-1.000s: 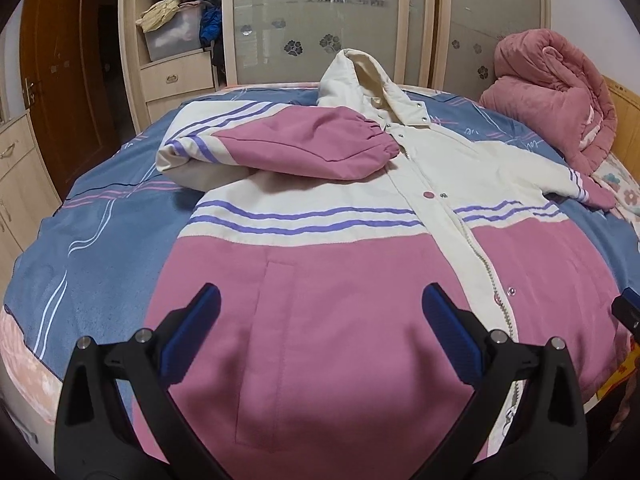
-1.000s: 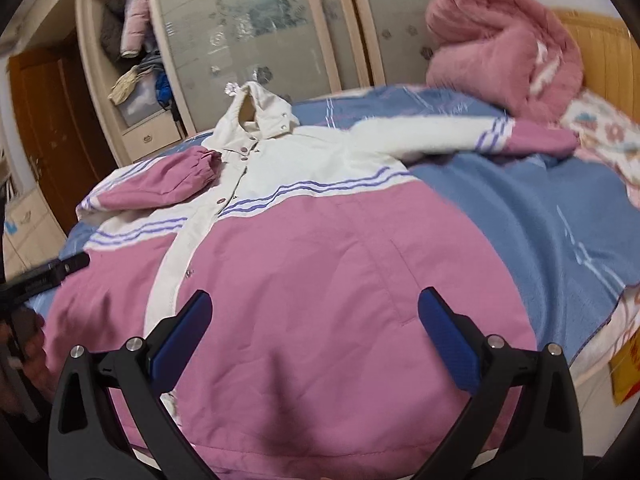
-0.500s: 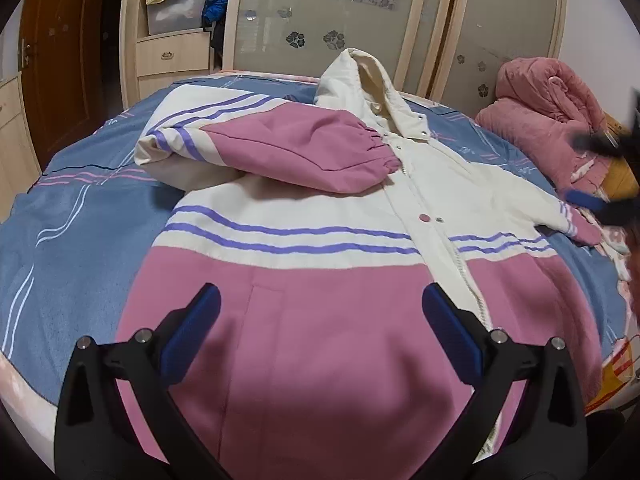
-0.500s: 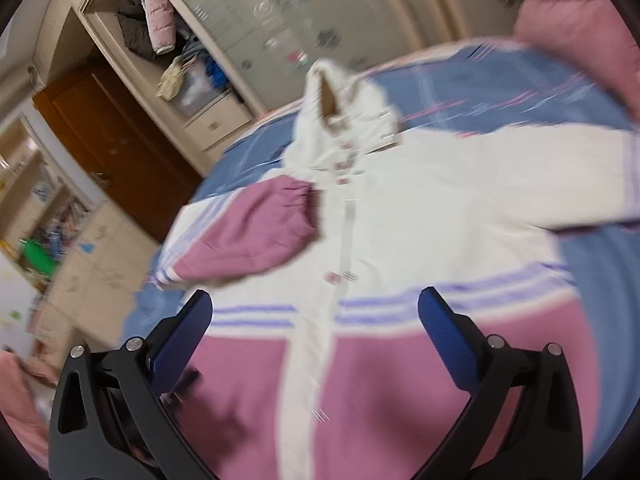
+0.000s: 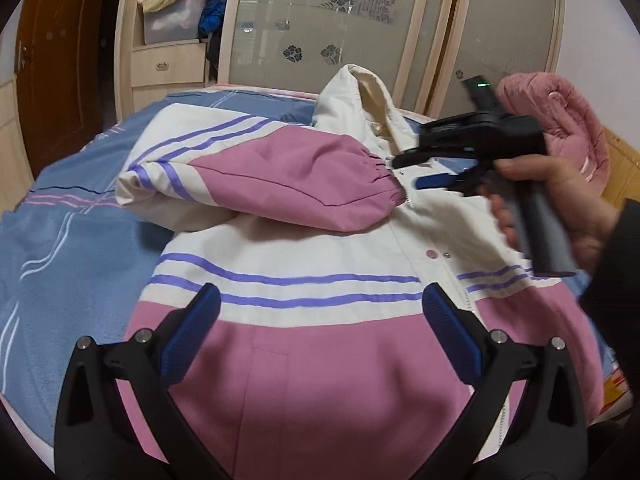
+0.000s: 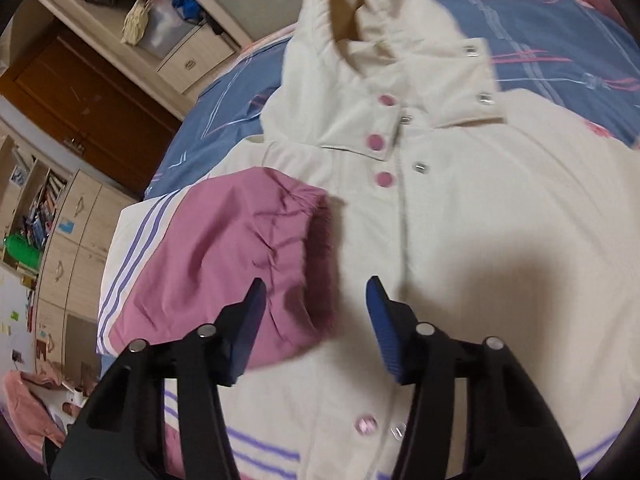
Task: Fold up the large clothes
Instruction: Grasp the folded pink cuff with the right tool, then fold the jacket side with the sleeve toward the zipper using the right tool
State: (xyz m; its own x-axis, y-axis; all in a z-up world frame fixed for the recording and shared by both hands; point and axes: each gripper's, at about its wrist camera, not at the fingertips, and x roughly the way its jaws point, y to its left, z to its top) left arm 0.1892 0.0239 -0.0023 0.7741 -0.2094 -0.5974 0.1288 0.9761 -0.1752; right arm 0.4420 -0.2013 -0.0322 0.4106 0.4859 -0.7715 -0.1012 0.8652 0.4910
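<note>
A large pink and cream hooded jacket (image 5: 320, 340) with purple stripes lies front up on the bed. Its left sleeve (image 5: 288, 176) is folded across the chest, pink cuff near the snap placket. My left gripper (image 5: 320, 340) is open and empty above the pink lower front. My right gripper (image 6: 316, 320) is partly open and empty, just over the pink cuff (image 6: 304, 248) of that folded sleeve, below the collar and hood (image 6: 360, 12). It shows in the left wrist view (image 5: 420, 172), held by a hand (image 5: 560, 208).
The jacket lies on a blue striped bedspread (image 5: 60, 264). A bundled pink quilt (image 5: 560, 120) sits at the back right. A wardrobe with frosted sliding doors (image 5: 340, 20) and open shelves of clothes (image 5: 176, 12) stands behind the bed.
My right gripper swung from the jacket's lower hem up over the chest to the folded sleeve's cuff, and its jaws narrowed. My left gripper moved slightly closer over the jacket front.
</note>
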